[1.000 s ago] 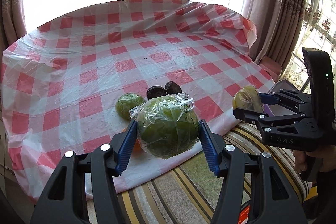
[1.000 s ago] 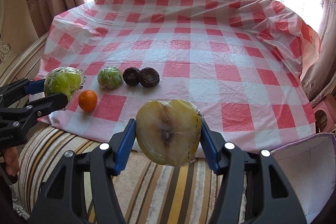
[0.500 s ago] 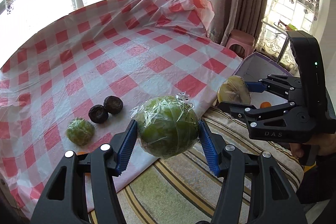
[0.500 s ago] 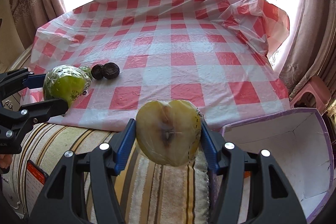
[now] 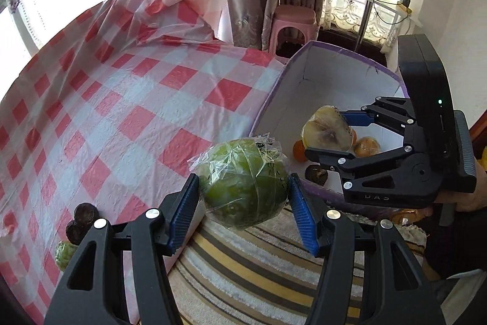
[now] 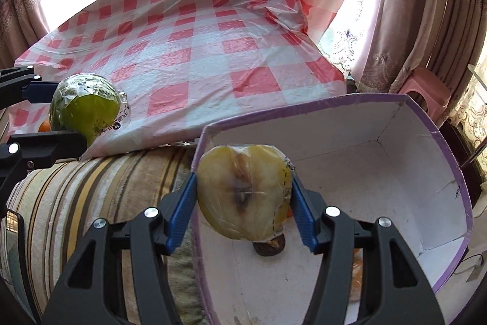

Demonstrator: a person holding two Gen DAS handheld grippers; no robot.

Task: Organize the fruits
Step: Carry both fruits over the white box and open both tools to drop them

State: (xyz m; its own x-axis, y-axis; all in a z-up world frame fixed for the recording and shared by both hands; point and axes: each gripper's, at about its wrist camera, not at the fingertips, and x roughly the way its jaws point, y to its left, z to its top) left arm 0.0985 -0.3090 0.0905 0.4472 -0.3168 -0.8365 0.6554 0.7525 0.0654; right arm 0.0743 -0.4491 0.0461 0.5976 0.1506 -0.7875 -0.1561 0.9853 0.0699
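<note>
Plastic-wrapped green fruit sits clamped in the left gripper, just short of the box rim. Right gripper pinches the halved yellow fruit over the box's near corner. Film probably makes both slippery and squishy, so gripping across the widest part looks right.

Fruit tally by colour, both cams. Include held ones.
Green: 2, big wrapped fruit held, small wrapped fruit
Yellow: 1, cut half held
Dark fruits: 3, two on cloth, one in box
Oranges: 3, two in box, one on cloth
Total: 9
</note>
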